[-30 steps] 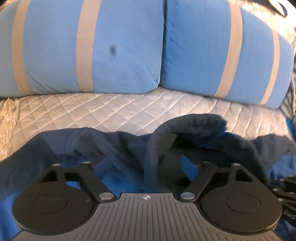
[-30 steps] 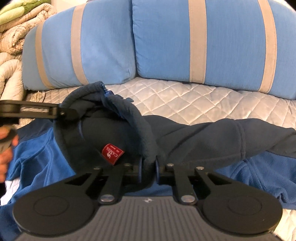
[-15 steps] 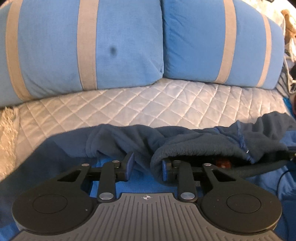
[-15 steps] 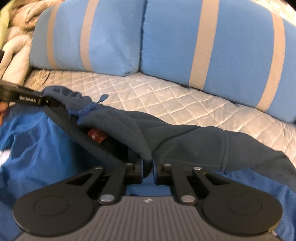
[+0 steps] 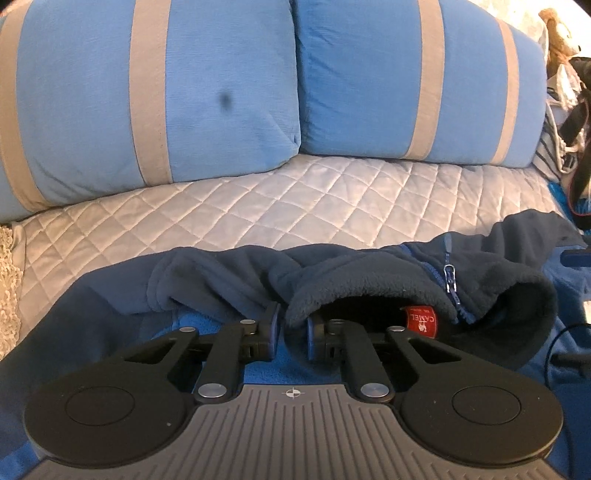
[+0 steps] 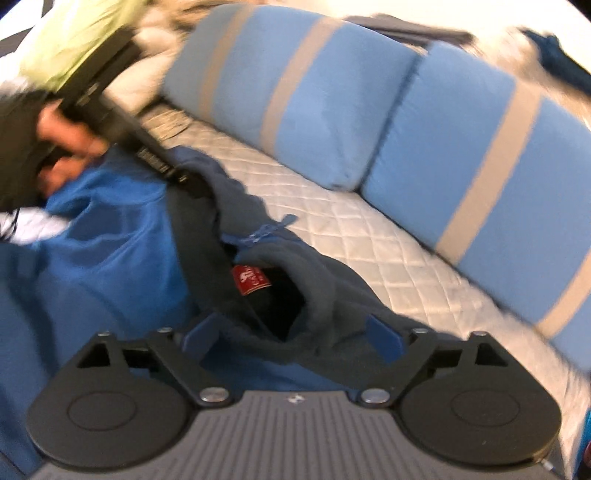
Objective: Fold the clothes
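Note:
A navy and bright blue fleece jacket (image 5: 221,280) lies on the quilted bed cover, its collar standing open around a red label (image 5: 421,319) beside the zipper pull (image 5: 450,280). My left gripper (image 5: 293,326) is closing, and its pads pinch the collar's left edge. In the right wrist view that same gripper (image 6: 188,182) comes in from the upper left in a person's hand (image 6: 66,136). My right gripper (image 6: 291,336) is opening wide. The collar of the jacket (image 6: 332,280) with the label (image 6: 251,280) lies loose between its blue pads (image 6: 384,336), untouched by them.
Two blue cushions with beige stripes (image 5: 207,92) (image 5: 406,81) stand along the back of the white quilted cover (image 5: 295,199). Folded blankets (image 6: 74,33) are piled at the upper left of the right wrist view. Bags and straps (image 5: 569,110) crowd the left wrist view's right edge.
The left jaws have closed onto the collar's edge. The right gripper has let go of the collar, sprung wide open and rolled, which tilts its view. The collar has sunk toward the bed.

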